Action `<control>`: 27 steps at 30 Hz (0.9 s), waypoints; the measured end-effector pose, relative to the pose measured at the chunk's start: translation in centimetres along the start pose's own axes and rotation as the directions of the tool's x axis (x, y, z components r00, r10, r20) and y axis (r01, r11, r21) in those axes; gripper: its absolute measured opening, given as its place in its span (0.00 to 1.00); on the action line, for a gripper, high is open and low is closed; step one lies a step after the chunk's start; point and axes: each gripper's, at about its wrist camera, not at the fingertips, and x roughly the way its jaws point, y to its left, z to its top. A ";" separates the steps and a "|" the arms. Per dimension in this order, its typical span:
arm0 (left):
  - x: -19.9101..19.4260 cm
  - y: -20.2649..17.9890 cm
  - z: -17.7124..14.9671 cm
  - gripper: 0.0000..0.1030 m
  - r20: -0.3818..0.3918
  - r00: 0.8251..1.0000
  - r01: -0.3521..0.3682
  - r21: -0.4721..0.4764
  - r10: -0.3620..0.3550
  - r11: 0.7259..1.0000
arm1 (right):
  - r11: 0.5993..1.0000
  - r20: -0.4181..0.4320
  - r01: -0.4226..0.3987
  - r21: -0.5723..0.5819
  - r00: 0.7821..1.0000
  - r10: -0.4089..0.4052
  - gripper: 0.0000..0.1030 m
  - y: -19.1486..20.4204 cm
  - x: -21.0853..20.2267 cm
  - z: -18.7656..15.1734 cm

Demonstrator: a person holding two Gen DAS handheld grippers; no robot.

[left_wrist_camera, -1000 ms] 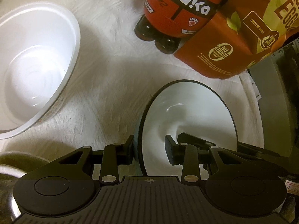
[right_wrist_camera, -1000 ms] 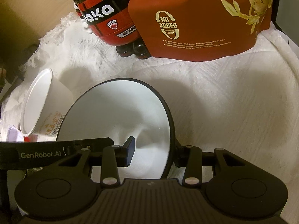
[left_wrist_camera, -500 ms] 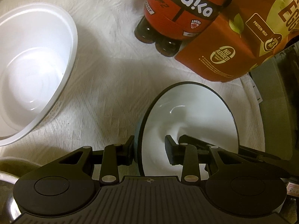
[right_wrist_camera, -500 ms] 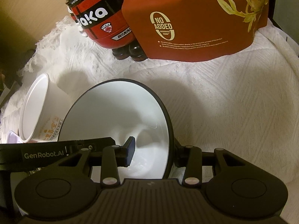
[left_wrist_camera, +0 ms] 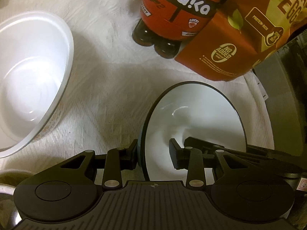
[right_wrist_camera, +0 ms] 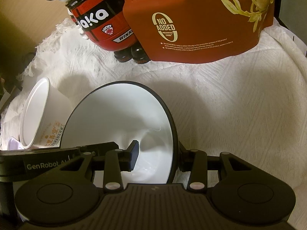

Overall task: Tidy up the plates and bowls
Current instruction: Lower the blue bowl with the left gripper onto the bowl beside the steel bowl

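A white bowl with a dark rim (left_wrist_camera: 201,115) (right_wrist_camera: 119,118) hangs tilted above the white cloth, held by both grippers. My left gripper (left_wrist_camera: 153,153) straddles its left rim, one finger outside and one inside, shut on the wall. On the opposite rim my right gripper (right_wrist_camera: 157,155) is shut the same way, its left finger inside the bowl. The right gripper's fingers (left_wrist_camera: 230,153) show across the bowl in the left wrist view. The left gripper's body (right_wrist_camera: 48,164) shows in the right wrist view. A larger white paper bowl (left_wrist_camera: 28,80) (right_wrist_camera: 36,115) lies tipped to the left.
A red bottle-shaped figure marked "waka" (left_wrist_camera: 178,9) (right_wrist_camera: 101,25) and a red-brown snack pouch (left_wrist_camera: 239,38) (right_wrist_camera: 191,19) stand at the back. A grey appliance (left_wrist_camera: 284,95) borders the right. A metal vessel's rim (left_wrist_camera: 5,187) sits at the near left. The white cloth (right_wrist_camera: 239,105) lies bare to the right.
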 end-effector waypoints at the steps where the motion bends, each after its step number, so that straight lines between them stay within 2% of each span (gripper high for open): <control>1: 0.0 0.0 0.0 0.36 0.001 1.000 0.000 0.006 0.000 1.000 | 1.000 -0.001 -0.001 -0.001 1.000 0.001 0.40 0.0 0.0 0.0; 5: 0.0 0.1 -0.2 0.35 -0.001 1.000 0.009 0.015 -0.009 1.000 | 1.000 0.000 -0.020 0.014 1.000 0.020 0.40 -0.4 0.0 -0.1; 8: -0.1 0.3 0.1 0.35 -0.012 1.000 0.006 -0.008 -0.007 1.000 | 1.000 0.003 -0.004 0.013 1.000 0.004 0.39 -0.1 -0.1 -0.1; 12: -1.5 -0.2 0.5 0.35 0.027 1.000 0.006 0.016 -0.007 1.000 | 1.000 0.035 0.000 -0.001 0.999 0.000 0.39 0.6 -1.0 0.0; 16: -3.6 -1.1 0.6 0.35 0.051 0.999 0.002 0.028 -0.003 1.000 | 1.000 0.078 -0.016 -0.004 0.997 0.016 0.39 1.2 -3.0 -0.1; 22: -7.4 -3.7 0.2 0.37 0.065 0.998 -0.011 0.094 0.005 0.996 | 1.000 0.130 -0.020 0.009 0.991 0.018 0.39 2.2 -6.8 -0.7; 27: -10.2 -5.2 -1.5 0.37 0.040 0.998 0.050 0.145 -0.056 0.988 | 1.000 0.147 -0.015 -0.010 0.989 0.016 0.40 2.8 -10.8 -2.4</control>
